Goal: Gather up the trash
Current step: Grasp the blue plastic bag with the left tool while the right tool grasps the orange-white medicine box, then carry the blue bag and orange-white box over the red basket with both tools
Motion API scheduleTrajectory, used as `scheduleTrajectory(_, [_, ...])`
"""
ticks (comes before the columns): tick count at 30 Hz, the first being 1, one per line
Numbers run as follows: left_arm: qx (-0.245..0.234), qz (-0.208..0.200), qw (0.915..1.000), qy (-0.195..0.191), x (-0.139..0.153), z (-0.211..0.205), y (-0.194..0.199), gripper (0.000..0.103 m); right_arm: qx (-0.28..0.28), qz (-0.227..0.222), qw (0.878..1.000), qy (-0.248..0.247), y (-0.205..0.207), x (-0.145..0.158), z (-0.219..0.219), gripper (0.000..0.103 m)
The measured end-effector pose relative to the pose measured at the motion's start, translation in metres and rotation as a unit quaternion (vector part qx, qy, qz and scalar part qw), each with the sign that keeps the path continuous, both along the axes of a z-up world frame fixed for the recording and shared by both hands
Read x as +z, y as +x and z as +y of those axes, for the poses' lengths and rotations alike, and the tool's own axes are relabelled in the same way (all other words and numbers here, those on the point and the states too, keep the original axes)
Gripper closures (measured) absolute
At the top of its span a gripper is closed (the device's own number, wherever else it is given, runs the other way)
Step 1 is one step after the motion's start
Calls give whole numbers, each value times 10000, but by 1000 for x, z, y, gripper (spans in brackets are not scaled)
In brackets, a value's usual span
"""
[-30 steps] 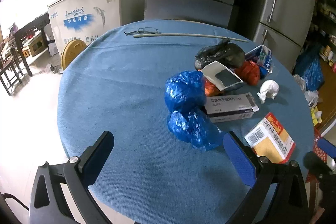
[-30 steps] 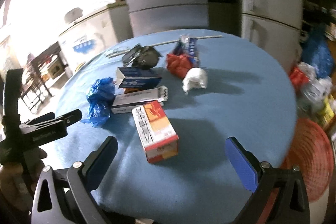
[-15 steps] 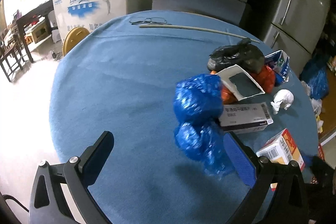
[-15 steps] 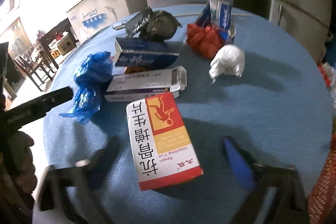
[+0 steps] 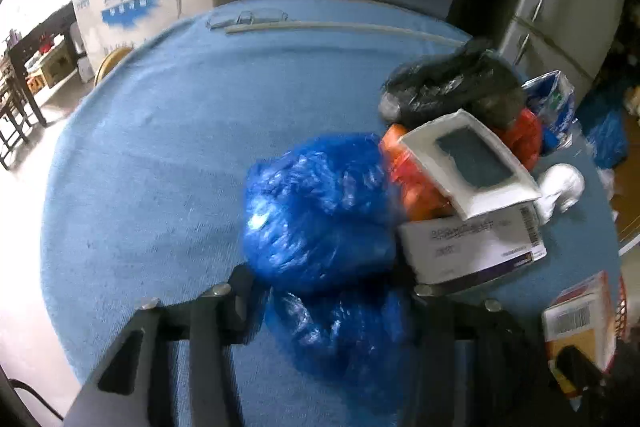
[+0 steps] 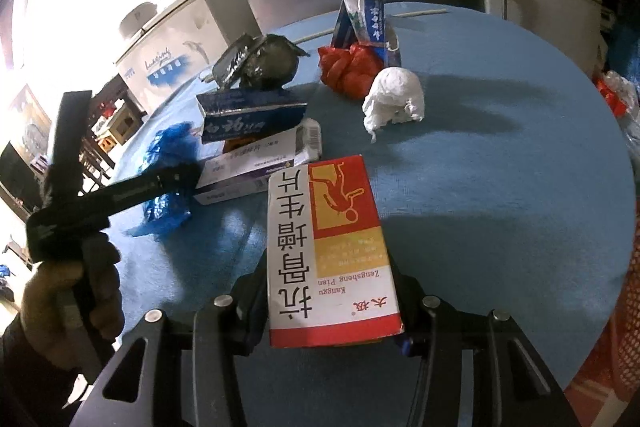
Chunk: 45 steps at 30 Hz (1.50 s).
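Left wrist view: left claw had just been closing, its jaws now narrow and pressed against both sides of a crinkly blue plastic bag, soft and lumpy, bulging ahead of the fingers. Just right of it lay a flat white cardboard box; beyond that sat a glossy black bag. All rested on a blue cloth table.

Right wrist view: right claw gripped a rectangular red-and-white carton by its long sides. Ahead lay a crumpled white paper wad. Far left, a hand held the other claw over the blue bag.
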<state>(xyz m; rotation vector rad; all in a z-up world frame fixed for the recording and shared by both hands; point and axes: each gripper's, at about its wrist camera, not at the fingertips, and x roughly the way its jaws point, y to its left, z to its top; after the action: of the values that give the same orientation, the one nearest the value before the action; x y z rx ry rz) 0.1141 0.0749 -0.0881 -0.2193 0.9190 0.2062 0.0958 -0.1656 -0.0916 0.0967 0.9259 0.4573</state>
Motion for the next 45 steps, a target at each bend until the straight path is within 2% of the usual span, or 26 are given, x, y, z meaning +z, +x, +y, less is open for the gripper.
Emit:
scheduleTrajectory(2, [-39, 20, 9999, -117, -3, 2, -2, 64, -8, -9, 10000, 33, 0, 0, 0, 51])
scheduleTrajectory(9, [28, -132, 9999, -63, 4, 6, -30, 65, -192, -106, 9995, 231, -9, 6, -13, 51])
scheduleTrajectory(17, [-204, -529, 9984, 12, 34, -12, -50, 65, -591, -352, 9969, 390, -24, 21, -36, 51])
scheduleTrajectory(30, [-1068, -765, 9913, 39, 64, -75, -58, 65, -1281, -749, 9879, 457, -47, 48, -82, 51])
scheduleTrajectory(45, [-2080, -905, 9738, 166, 81, -155, -48, 65, -2314, -908, 9674, 490, -53, 57, -163, 51])
